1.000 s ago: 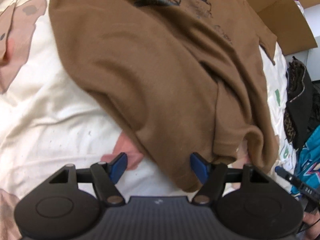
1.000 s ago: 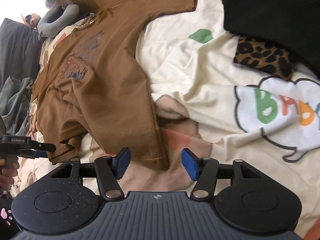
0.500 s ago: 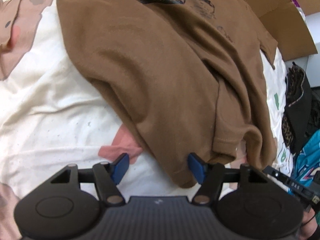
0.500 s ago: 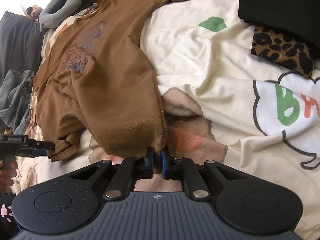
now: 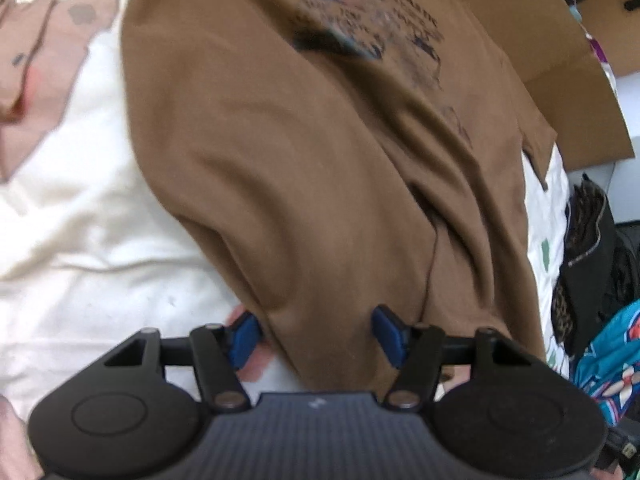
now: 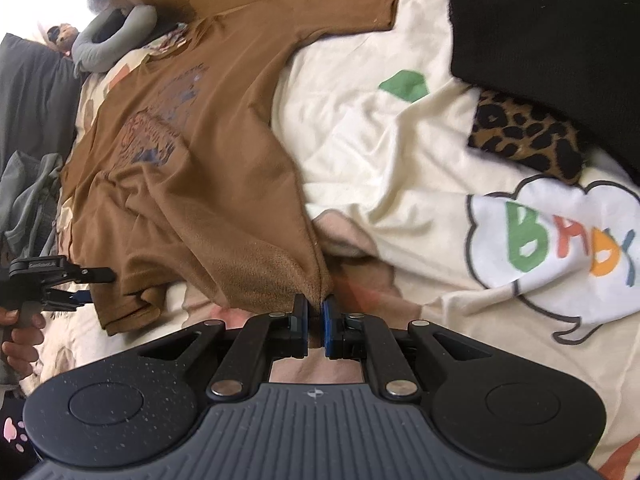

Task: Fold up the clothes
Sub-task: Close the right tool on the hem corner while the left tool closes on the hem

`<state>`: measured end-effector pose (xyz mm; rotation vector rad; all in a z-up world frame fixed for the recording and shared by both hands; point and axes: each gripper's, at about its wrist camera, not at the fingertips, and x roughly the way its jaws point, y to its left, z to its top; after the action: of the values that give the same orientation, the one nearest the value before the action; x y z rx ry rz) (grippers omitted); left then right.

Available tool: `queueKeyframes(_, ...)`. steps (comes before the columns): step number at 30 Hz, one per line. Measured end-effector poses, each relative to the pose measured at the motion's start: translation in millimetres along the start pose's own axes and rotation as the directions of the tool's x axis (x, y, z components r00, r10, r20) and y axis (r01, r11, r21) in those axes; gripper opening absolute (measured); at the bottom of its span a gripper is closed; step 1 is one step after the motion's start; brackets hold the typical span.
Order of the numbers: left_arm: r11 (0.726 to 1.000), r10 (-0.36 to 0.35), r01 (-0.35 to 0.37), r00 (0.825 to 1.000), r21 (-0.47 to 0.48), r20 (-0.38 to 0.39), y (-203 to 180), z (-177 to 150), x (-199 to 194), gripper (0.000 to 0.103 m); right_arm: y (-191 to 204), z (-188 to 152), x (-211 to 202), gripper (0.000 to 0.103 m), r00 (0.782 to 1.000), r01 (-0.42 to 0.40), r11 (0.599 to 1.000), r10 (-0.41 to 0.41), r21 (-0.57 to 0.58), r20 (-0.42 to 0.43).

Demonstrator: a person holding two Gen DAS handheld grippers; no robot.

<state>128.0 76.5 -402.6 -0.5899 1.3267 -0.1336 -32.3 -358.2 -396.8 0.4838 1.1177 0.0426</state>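
Right gripper (image 6: 315, 312) fingers pinched together; left gripper (image 5: 316, 334) fingers spread wide.

A bedroom in a home: a cream cartoon-print bedsheet (image 6: 380, 152) covers the bed, a grey neck pillow (image 6: 112, 40) lies near its head, clothes (image 6: 560, 40) are heaped alongside, and flattened cardboard (image 5: 560, 60) leans nearby.

— What colour is the T-shirt (image 6: 224, 168) my right gripper (image 6: 315, 320) pinches?

— Brown, with a faded blue and rust print (image 6: 160, 132) on the chest.

— And my own pads (image 5: 244, 340)?

— Blue, on black fingers, both grippers.

— Beside the T-shirt?

— A cream bedsheet (image 6: 384, 148) with a green patch, pink-brown blotches and a white cloud lettered green, red and orange. Beyond the sheet, leopard-print fabric (image 6: 524, 140) under a black garment (image 6: 552, 28).
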Motion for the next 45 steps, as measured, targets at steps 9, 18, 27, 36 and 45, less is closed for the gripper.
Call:
queueKeyframes(9, 0.995, 0.043, -0.037, 0.997, -0.091, 0.066, 29.6, 14.3, -28.2, 0.061, -2.7, 2.5, 6.0, 0.005, 0.999, 0.044, 0.999, -0.044, 0.014, 0.024)
queueKeyframes(18, 0.974, 0.074, -0.057, 0.995, -0.22, 0.069, 43.8, 12.9, -14.5, 0.047, -3.9, -1.1, 13.0, 0.006, 0.999, 0.049, 0.998, -0.05, 0.032, 0.014)
queueKeyframes(27, 0.967, 0.013, 0.005, 0.998, -0.256, 0.069, 30.5, 18.4, 5.8, 0.046, -1.9, 2.7, 10.7, 0.006, 0.998, 0.065, 0.998, -0.065, 0.018, 0.007)
queueKeyframes(36, 0.952, 0.049, -0.037, 0.998, -0.303, 0.031, 14.9, 30.7, 18.4, 0.007, 0.7, 0.1, 15.2, 0.006, 0.997, 0.071, 0.997, -0.071, 0.008, -0.011)
queueKeyframes(45, 0.976, 0.083, -0.072, 0.995, -0.207, 0.046, 14.1, 34.3, -23.8, 0.003, 2.3, 6.5, 3.8, 0.006, 0.997, 0.076, 0.997, -0.076, -0.011, 0.007)
